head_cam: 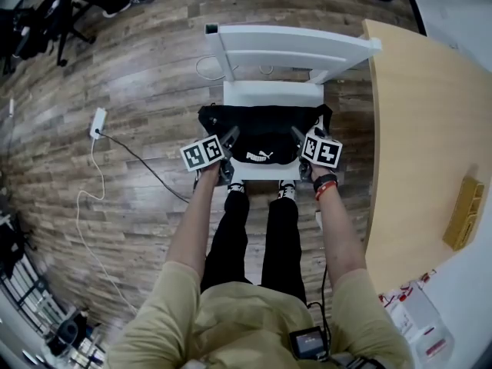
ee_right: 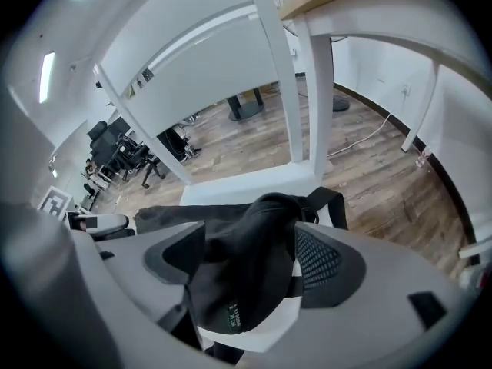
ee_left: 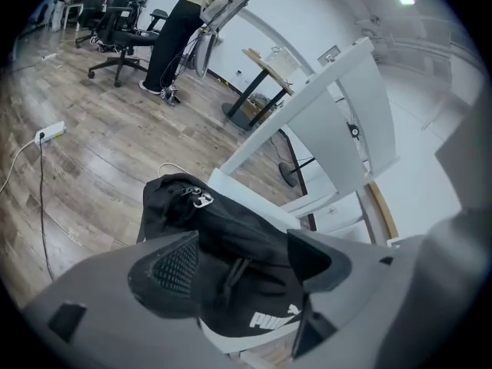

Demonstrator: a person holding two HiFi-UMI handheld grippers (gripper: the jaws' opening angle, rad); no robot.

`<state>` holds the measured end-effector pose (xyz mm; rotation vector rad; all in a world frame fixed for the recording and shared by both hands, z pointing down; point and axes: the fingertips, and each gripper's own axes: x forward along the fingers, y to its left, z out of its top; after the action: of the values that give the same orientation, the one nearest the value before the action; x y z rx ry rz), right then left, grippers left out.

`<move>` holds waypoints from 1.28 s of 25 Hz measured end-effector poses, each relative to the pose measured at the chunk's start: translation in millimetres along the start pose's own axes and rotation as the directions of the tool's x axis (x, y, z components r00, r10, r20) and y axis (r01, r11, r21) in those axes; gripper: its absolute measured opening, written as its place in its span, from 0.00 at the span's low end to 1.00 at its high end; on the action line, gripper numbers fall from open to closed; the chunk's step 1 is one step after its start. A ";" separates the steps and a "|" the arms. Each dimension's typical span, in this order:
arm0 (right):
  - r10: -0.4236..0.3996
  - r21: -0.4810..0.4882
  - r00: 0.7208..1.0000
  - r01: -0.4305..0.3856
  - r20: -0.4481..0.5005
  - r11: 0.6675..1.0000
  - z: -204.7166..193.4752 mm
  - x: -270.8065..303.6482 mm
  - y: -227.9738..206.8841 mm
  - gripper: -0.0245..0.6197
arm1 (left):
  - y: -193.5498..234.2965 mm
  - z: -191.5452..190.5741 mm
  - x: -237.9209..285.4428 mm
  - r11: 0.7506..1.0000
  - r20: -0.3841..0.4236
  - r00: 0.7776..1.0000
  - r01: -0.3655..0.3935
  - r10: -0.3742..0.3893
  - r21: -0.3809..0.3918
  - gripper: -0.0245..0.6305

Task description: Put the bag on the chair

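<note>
Person wears tan shirt (head_cam: 246,317), black trousers (head_cam: 231,244), red-and-black wristband (head_cam: 324,184).

Office w/ swivel chairs (ee_left: 123,10), desk (head_cam: 423,129) & laminate floor (head_cam: 138,75).

White chair (head_cam: 273,94) on the wooden floor (head_cam: 138,91), black bag (head_cam: 261,133) slumped across its seat.

I count two grey claws: one left claw (head_cam: 228,146) and one right claw (head_cam: 301,143). Between them there is one black fabric bag (head_cam: 261,129). Under them there is one white wooden chair (head_cam: 292,46). Right of the right claw I see one pale wooden table (head_cam: 415,121) and one yellow block (head_cam: 463,212). Left of the left claw there is one white power strip (head_cam: 98,121).
</note>
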<state>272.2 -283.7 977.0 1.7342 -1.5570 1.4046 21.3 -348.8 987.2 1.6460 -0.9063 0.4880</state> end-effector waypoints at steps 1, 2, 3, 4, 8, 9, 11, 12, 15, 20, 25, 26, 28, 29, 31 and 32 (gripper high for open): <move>0.006 -0.006 1.000 -0.006 0.016 1.000 2.2 -5.2 3.8 0.60 | -2.8 0.1 -5.4 1.000 0.002 1.000 -0.001 0.001 0.005 0.58; 0.016 -0.009 0.999 -0.016 0.027 1.000 3.5 -10.6 8.3 0.60 | -6.1 1.1 -11.4 1.000 0.008 1.000 0.000 0.000 0.010 0.58; 0.026 -0.010 0.999 -0.026 0.033 1.000 3.7 -16.0 13.0 0.60 | -9.7 2.9 -17.8 1.000 0.020 1.000 0.000 0.000 0.017 0.58; 0.035 -0.010 0.999 -0.034 0.034 0.999 2.8 -21.7 17.7 0.60 | -13.6 5.0 -24.5 1.000 0.036 0.999 -0.001 0.000 0.026 0.58; 0.069 -0.023 0.997 -0.068 0.043 0.997 0.6 -52.0 36.4 0.60 | -37.7 6.3 -50.8 0.996 0.061 0.998 0.002 -0.007 0.092 0.58; 0.075 -0.026 0.996 -0.073 0.052 0.997 2.6 -60.6 40.9 0.60 | -45.6 5.0 -56.4 0.994 0.052 0.999 0.007 -0.012 0.110 0.58; 0.083 -0.029 0.994 -0.081 0.072 0.996 8.3 -77.4 50.5 0.60 | -60.9 4.0 -68.6 0.991 0.045 0.999 0.015 -0.021 0.136 0.58; 0.084 -0.031 0.993 -0.082 0.082 0.996 11.7 -86.2 55.2 0.60 | -68.3 4.5 -75.5 0.989 0.050 0.998 0.017 -0.024 0.146 0.57; 0.088 -0.057 0.989 -0.082 0.116 0.995 22.3 -119.3 69.5 0.60 | -93.0 4.1 -100.1 0.984 0.077 0.997 0.018 -0.033 0.180 0.53; 0.090 -0.129 0.979 -0.067 0.182 0.989 46.1 -187.9 96.7 0.58 | -145.2 14.2 -153.5 0.965 0.131 0.989 0.031 -0.067 0.262 0.46; 0.109 -0.154 0.962 -0.071 0.250 0.985 66.4 -233.0 100.9 0.50 | -190.9 23.5 -182.8 0.931 0.182 0.978 0.031 -0.103 0.363 0.43; 0.113 -0.160 0.958 -0.072 0.263 0.985 69.7 -244.2 103.8 0.48 | -198.5 24.8 -191.4 0.922 0.192 0.976 0.025 -0.107 0.385 0.42; 0.124 -0.170 0.949 -0.077 0.289 0.983 75.8 -266.0 110.2 0.44 | -211.4 28.3 -209.5 0.906 0.214 0.971 0.006 -0.106 0.422 0.39; 0.132 -0.177 0.945 -0.081 0.300 0.981 79.1 -274.9 113.4 0.42 | -217.0 31.0 -217.5 0.900 0.228 0.968 -0.004 -0.106 0.436 0.37; 0.144 -0.200 0.938 -0.083 0.315 0.976 86.8 -289.7 119.0 0.40 | -229.6 38.0 -231.7 0.887 0.255 0.960 -0.016 -0.115 0.461 0.34; 0.150 -0.214 0.935 -0.083 0.321 0.973 91.1 -296.4 121.7 0.39 | -236.9 41.4 -238.0 0.880 0.267 0.956 -0.021 -0.121 0.475 0.32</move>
<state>238.1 -249.5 647.4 1.8535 -1.9350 0.9969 51.6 -300.1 653.7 2.2304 -1.0060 0.4621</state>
